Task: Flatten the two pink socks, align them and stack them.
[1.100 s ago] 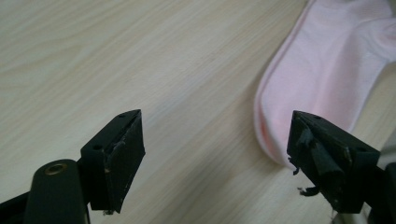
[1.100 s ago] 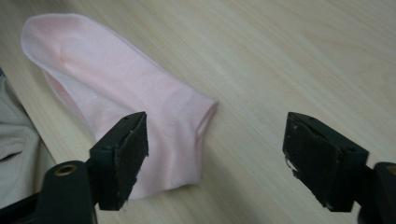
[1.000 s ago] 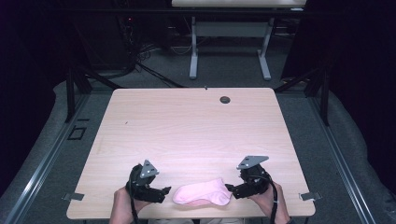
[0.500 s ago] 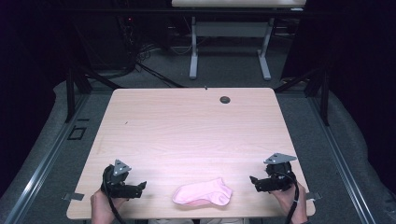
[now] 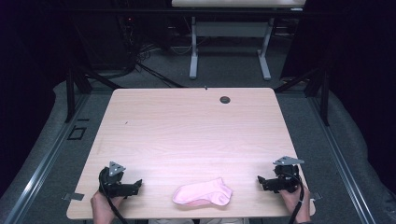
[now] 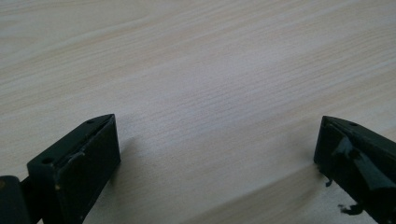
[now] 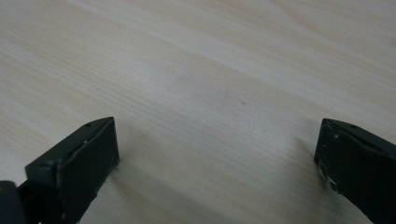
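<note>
A: What has changed over the last second?

B: Both tools have let go of the pink sock (image 5: 203,192) and drawn apart. The left tool (image 5: 136,185) now sits near the tabletop's (image 5: 196,126) front left corner, the right tool (image 5: 261,181) near the front right, each well clear of the sock.

A: Their jaws?

B: Spread wide over bare wood in both gripper views, holding nothing.

A: And the sock?

B: Lying folded at the front edge, midway between them. I judge the fold finished, hands retreating.
</note>
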Demonstrator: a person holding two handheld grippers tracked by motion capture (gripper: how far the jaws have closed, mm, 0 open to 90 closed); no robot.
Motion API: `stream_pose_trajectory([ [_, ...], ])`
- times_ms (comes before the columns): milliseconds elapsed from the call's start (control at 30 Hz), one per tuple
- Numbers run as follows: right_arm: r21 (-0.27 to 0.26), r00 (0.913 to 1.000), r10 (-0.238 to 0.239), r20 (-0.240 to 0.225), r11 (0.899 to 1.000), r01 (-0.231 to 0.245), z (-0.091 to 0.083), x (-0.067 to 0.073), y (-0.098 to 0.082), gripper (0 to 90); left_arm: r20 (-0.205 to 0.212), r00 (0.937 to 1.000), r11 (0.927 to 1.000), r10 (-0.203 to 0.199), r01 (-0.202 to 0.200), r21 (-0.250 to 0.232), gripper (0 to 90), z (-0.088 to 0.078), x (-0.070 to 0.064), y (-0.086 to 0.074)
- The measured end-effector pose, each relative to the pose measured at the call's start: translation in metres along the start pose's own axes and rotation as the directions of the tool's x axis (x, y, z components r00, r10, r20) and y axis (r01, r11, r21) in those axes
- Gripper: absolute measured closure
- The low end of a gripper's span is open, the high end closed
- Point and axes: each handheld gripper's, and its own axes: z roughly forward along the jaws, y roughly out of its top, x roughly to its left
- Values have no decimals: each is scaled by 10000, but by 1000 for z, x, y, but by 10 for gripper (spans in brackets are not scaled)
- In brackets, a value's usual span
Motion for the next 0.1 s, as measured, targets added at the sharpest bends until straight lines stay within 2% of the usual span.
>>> stream_pose_trajectory([
  [67, -547, 9999, 54, 95, 9985, -48, 1, -3, -5, 0, -29, 10000, 9997, -37, 37, -249, 2, 1, 1, -3],
  [100, -563, 9999, 94, 116, 9984, -87, 1, -4, -6, 0, -48, 10000, 9996, -70, 69, -266, 2, 1, 1, -3],
])
